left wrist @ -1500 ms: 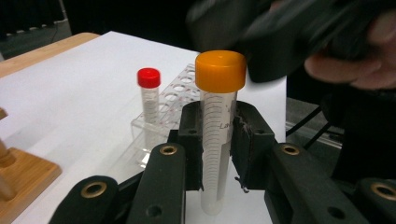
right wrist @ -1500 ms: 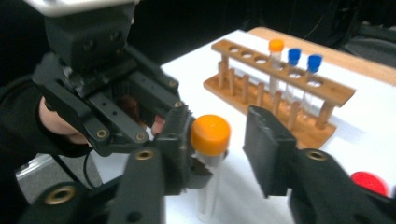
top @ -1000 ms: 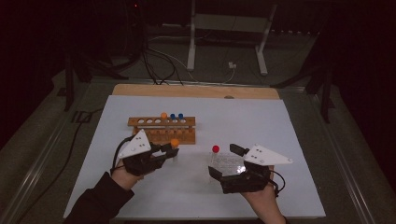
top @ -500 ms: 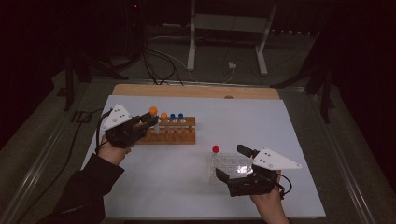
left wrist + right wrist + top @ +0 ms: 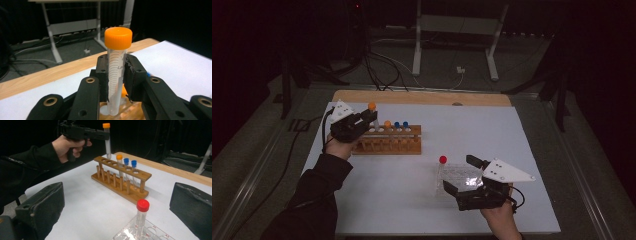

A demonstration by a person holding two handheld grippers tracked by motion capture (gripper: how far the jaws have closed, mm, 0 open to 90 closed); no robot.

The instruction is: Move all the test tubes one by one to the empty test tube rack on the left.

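Observation:
My left gripper (image 5: 368, 118) is shut on an upright clear tube with an orange cap (image 5: 118, 37), gripped by its upper body. The tube's tip hangs just above a hole at the left end of the wooden rack (image 5: 120, 180). One orange-capped tube (image 5: 119, 161) and two blue-capped tubes (image 5: 130, 163) stand in the rack. My right gripper (image 5: 463, 175) is open near the table's front, its jaws on either side of a clear plastic tray (image 5: 457, 172). A red-capped tube (image 5: 142, 215) stands upright in that tray.
White sheet (image 5: 492, 130) covers the table, with a wooden strip (image 5: 422, 97) along its far edge. Cables and a white metal stand (image 5: 457, 45) are on the dark floor beyond. A person's sleeve (image 5: 317, 195) comes in at the lower left.
The left gripper carried the orange-capped tube from in front of the rack to the far left, over the rack's left end. The right gripper stayed by the tray.

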